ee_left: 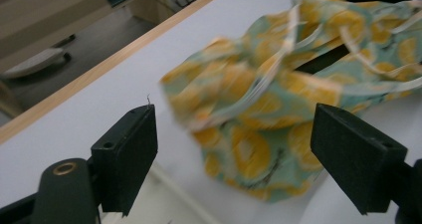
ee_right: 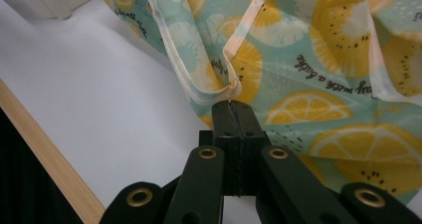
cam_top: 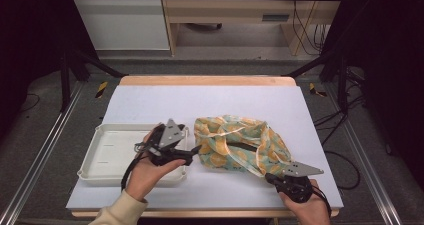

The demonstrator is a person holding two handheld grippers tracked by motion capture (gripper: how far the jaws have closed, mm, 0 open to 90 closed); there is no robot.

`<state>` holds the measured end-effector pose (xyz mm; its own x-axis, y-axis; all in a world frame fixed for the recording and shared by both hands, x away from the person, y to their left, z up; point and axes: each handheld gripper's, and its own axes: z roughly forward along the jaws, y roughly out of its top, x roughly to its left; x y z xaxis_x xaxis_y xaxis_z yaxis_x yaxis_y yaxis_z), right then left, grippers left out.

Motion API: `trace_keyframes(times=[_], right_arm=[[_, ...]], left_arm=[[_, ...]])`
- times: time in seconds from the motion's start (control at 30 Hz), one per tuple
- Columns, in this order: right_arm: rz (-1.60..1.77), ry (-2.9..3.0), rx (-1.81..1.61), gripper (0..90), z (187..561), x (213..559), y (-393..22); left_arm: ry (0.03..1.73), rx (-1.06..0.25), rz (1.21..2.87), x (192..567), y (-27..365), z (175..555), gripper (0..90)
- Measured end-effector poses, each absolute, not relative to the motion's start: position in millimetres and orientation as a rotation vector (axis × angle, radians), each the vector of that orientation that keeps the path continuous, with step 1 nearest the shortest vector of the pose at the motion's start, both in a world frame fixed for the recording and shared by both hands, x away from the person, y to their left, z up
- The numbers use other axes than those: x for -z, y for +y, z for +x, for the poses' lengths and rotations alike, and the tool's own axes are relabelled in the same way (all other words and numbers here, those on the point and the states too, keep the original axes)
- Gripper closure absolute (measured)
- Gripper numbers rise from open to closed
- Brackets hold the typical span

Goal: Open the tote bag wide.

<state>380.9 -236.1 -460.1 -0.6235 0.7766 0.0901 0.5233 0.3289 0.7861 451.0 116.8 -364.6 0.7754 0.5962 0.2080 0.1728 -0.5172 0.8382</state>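
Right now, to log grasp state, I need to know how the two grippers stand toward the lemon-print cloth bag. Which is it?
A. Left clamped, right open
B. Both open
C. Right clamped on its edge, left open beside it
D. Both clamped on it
C: the right gripper has its jaws shut on the bag's pale hem, while the left gripper stands with jaws wide apart before the cloth.
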Motion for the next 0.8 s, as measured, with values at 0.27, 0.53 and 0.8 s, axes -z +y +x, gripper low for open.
trace_keyframes(times=[0.27, 0.53, 0.8], right_arm=[[1.155, 2.296, -1.180, 90.0, 377, 462, -239], [1.164, 2.307, -1.153, 90.0, 378, 465, -239], [1.132, 2.214, -1.190, 60.0, 374, 450, -235]], left_arm=[[0.505, -0.545, 2.228, 374, 71, 478, 25.9], [0.584, -0.472, 2.299, 400, 86, 478, 70.6], [0.544, -0.421, 2.184, 428, 111, 447, 88.1]])
